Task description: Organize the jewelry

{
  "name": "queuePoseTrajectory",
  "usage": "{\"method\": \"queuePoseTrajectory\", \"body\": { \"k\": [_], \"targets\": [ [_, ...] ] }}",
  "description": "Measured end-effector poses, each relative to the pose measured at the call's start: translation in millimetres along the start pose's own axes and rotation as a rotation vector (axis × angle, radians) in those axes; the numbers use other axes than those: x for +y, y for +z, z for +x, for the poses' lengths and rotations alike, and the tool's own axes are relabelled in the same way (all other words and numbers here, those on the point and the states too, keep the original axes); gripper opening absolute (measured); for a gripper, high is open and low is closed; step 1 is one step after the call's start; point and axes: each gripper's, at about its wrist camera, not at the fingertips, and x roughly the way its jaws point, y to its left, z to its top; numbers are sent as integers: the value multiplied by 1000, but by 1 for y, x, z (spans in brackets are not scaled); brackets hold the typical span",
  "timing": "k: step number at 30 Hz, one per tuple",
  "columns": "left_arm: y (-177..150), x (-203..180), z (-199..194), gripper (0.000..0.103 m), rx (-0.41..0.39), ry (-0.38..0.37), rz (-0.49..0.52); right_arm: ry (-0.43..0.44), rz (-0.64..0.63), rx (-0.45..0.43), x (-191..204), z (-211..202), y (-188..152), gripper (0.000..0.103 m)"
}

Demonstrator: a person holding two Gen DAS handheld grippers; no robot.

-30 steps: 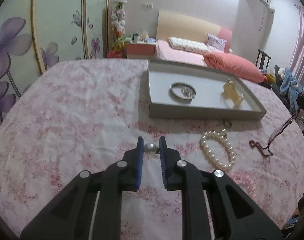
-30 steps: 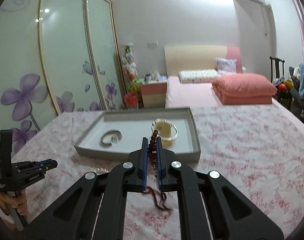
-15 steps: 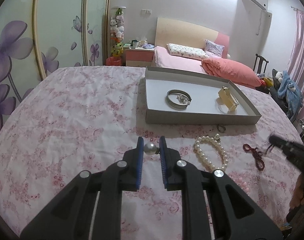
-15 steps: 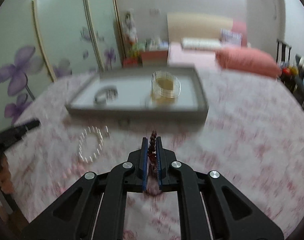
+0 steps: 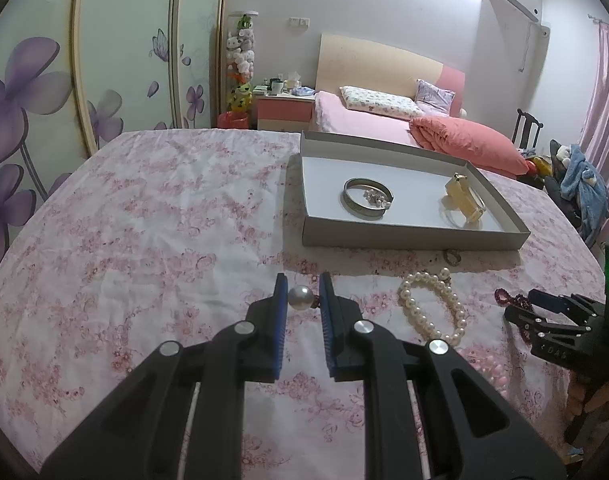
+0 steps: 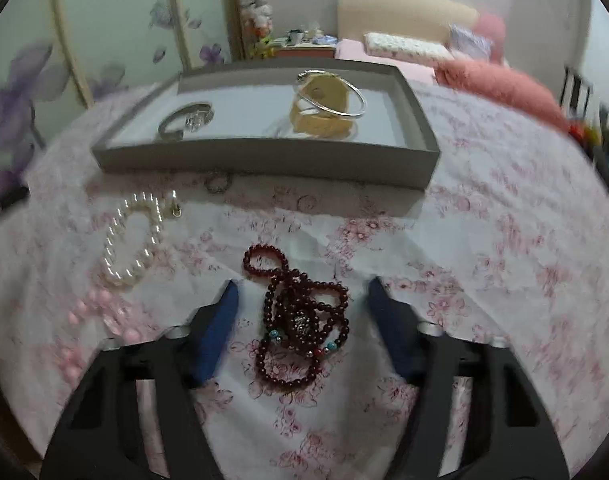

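The left gripper (image 5: 302, 296) pinches a single pearl (image 5: 300, 298) between its blue pads, above the pink flowered tablecloth (image 5: 144, 240). To its right on the cloth lies a white pearl bracelet (image 5: 432, 308), and just beyond that a small ring (image 5: 450, 257) sits close to the front wall of the grey tray (image 5: 404, 236). Inside the tray, a metal bangle (image 5: 366, 199) lies on the left with a small cluster of beads inside it, and an amber piece (image 5: 464, 200) lies on the right. At the far right of the left wrist view, the right gripper (image 5: 544, 312) is seen low over the cloth near a dark red strand.

In the right wrist view, which is somewhat blurred, the pearl bracelet (image 6: 134, 240) lies at the left, with pale pink beads (image 6: 100, 316) on the cloth below it. The right gripper (image 6: 302, 320) is spread wide, its fingers on either side of a dark red bead necklace (image 6: 300, 316) that lies heaped on the tablecloth (image 6: 484, 260); neither pad touches it. Farther back stands the tray (image 6: 264, 158), with the ring (image 6: 217, 182) just in front of its wall, the bangle (image 6: 184, 120) inside at the left, and a thin silver hoop (image 6: 332, 94) resting over the amber piece (image 6: 318, 116) toward the right.
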Motion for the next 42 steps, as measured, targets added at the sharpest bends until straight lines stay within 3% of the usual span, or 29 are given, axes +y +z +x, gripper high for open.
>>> {"method": "queuePoseTrajectory", "body": {
  "k": [1,6,20,30,42],
  "targets": [
    [0,0,0,16,0,0,-1,10,1,7,1,-1,0,13],
    [0,1,-2,16,-8,-1,-6,11,23,-19,-4,-10,-9,9],
    [0,-8,-21,16,-75,-7,-6,43,92,-422,-11,-107,10,8],
    [-1,-28,-40,16,-172,-4,20,3,67,-590,6,-136,15,8],
    [0,-54,-57,16,-286,43,99,-6,35,-701,20,-142,15,8]
  ]
}}
